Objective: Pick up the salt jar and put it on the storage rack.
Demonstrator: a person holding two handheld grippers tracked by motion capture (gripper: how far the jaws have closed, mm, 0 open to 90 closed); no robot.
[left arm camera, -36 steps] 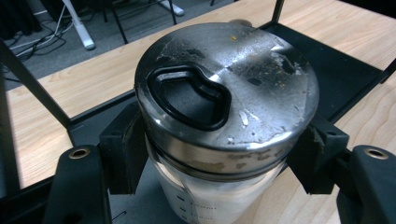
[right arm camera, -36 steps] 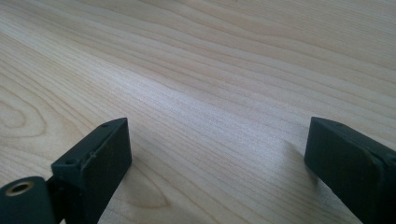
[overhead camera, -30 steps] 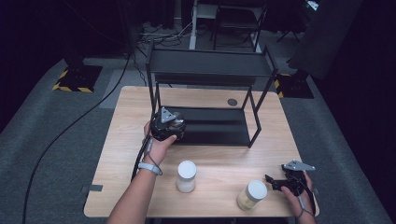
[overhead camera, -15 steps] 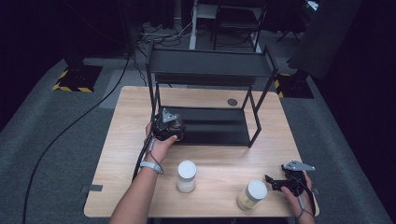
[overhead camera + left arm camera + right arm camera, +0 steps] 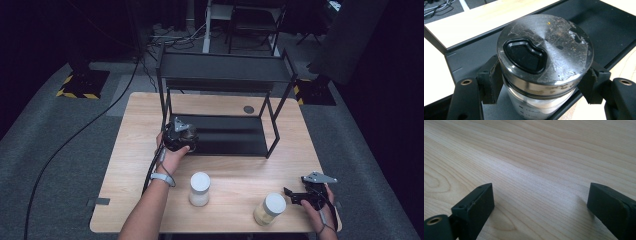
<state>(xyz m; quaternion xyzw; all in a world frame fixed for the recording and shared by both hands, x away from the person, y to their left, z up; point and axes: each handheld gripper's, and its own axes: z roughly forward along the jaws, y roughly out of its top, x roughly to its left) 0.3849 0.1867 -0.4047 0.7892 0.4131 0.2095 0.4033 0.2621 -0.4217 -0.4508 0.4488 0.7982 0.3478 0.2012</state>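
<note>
At the bottom of the left gripper view, the left gripper [image 5: 541, 85] is clamped on a metal-lidded jar [image 5: 545, 50], one black pad on each side of the glass body just under the lid rim. The jar's long axis stands upright, tilted little if at all, with its base over the front left corner of the black rack's lower shelf [image 5: 614, 27], which extends toward the upper right of that frame. The coming move therefore appears to run forward and down onto that shelf. In the high view, the right gripper [image 5: 292, 196] rests near the lower right edge of the wooden table [image 5: 135, 130], jaws apart and empty, just beside a white-lidded jar [image 5: 270, 209]; a second white-lidded jar [image 5: 199, 189] stands at lower centre, nearer the left hand.
</note>
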